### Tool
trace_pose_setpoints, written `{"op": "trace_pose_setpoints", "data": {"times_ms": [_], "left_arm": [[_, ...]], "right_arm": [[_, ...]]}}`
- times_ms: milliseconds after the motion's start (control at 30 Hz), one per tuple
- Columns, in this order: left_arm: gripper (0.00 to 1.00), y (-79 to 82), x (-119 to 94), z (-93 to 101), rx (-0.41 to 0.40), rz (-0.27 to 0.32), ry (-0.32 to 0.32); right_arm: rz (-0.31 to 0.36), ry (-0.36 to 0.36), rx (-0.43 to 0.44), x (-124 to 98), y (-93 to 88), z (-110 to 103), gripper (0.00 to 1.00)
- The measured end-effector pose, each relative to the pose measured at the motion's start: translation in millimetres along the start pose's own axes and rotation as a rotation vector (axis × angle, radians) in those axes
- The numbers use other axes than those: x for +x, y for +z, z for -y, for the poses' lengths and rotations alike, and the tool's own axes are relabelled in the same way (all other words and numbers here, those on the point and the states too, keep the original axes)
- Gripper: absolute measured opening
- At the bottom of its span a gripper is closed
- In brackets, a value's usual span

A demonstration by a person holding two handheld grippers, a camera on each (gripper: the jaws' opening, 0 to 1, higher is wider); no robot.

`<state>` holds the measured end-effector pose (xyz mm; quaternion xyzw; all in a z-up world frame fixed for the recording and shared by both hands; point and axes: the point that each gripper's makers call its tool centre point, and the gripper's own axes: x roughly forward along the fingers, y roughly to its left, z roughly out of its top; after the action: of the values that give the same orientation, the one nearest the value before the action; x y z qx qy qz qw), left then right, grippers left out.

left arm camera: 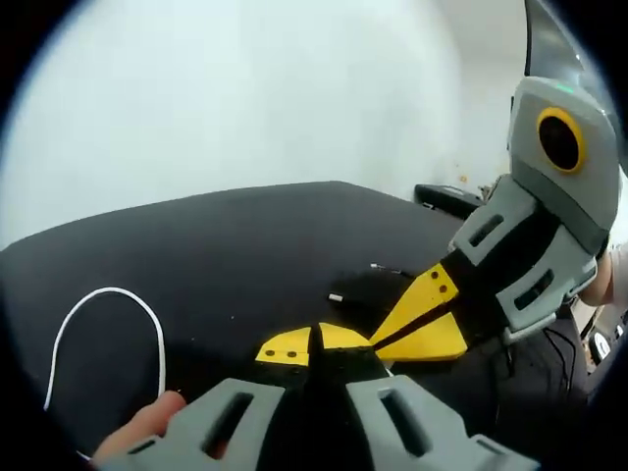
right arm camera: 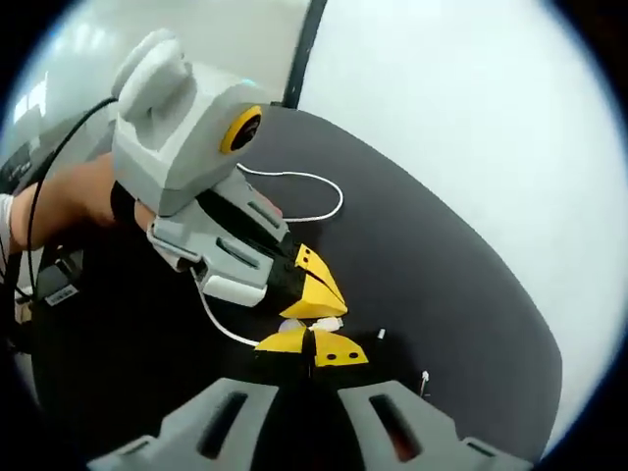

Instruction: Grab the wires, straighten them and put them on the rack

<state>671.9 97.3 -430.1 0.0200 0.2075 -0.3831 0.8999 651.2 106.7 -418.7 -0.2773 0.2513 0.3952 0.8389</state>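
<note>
both grippers, left gripper (left arm camera: 312, 345) and right gripper (right arm camera: 312, 345), look clenched tip to tip on the white wire (right arm camera: 294, 179) over the black desk (left arm camera: 245, 245); draw apart slowly, keeping tension even.

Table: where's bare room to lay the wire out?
Bare: the black table beyond the white wire loop, up to its far edge. Crowded: where the left gripper and right gripper meet, with loose plugs beside.
</note>
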Motion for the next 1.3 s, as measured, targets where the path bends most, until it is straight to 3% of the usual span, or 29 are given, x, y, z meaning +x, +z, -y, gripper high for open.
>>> {"op": "trace_pose_setpoints", "data": {"times_ms": [33,67,100,167,300,400,600,667,700,767,833,867,900,1000,1033,1067,1167,1300], "left_arm": [[0.03,0.4,0,0.5,-0.012,0.002,-0.003],[0.03,0.5,0,0.0,-0.019,0.002,-0.002],[0.03,0.2,0,0.3,-0.017,0.002,-0.003],[0.03,0.5,0,-0.4,-0.017,0.002,-0.004],[0.03,0.7,1,-0.6,-0.009,0.000,-0.004],[0.03,0.6,1,-1.1,-0.006,-0.001,-0.004],[0.03,0.9,2,-2.5,0.004,0.002,-0.001],[0.03,1.1,2,-3.1,-0.006,0.005,-0.005],[0.03,1.1,2,-3.1,-0.008,0.005,-0.006],[0.03,1.0,2,-3.1,-0.004,0.005,-0.006],[0.03,0.8,3,-2.8,0.006,0.004,-0.005],[0.03,1.2,3,-3.6,0.007,0.003,-0.004],[0.03,1.1,3,-3.8,0.008,0.002,-0.004],[0.03,1.6,3,-4.6,0.009,0.004,-0.007],[0.03,1.7,3,-4.7,0.007,0.005,-0.008],[0.03,1.5,4,-4.8,0.011,0.005,-0.008],[0.03,1.5,3,-4.7,0.015,0.006,-0.006],[0.03,1.8,3,-5.1,0.009,0.010,-0.011]], "right_arm": [[0.009,0.010,0.017,-2,1.0,2,0.00],[-0.005,0.018,0.088,-3,-1.1,4,0.00],[0.013,-0.019,0.168,-7,-0.6,12,0.00],[0.077,-0.001,0.147,-10,9.6,13,0.00],[0.050,0.008,0.098,-1,9.6,7,0.00],[0.064,0.040,0.129,5,8.9,4,0.00],[0.057,0.029,0.083,1,6.9,2,0.00],[0.048,0.025,0.163,-2,6.2,7,0.00],[0.052,0.001,0.163,-4,6.8,14,0.00],[0.047,0.012,0.131,-4,0.4,4,0.00],[0.125,-0.004,0.140,-7,5.3,2,0.00],[0.153,-0.003,0.207,-4,12.8,7,0.00],[0.165,0.007,0.213,-3,16.4,8,0.00],[0.153,0.016,0.185,0,13.4,1,0.00],[0.118,0.027,0.184,4,6.5,-3,0.00],[0.160,0.015,0.163,4,11.4,-1,0.00],[0.137,0.006,0.141,3,8.3,-2,0.00],[0.136,0.007,0.186,1,7.9,4,0.00]]}}
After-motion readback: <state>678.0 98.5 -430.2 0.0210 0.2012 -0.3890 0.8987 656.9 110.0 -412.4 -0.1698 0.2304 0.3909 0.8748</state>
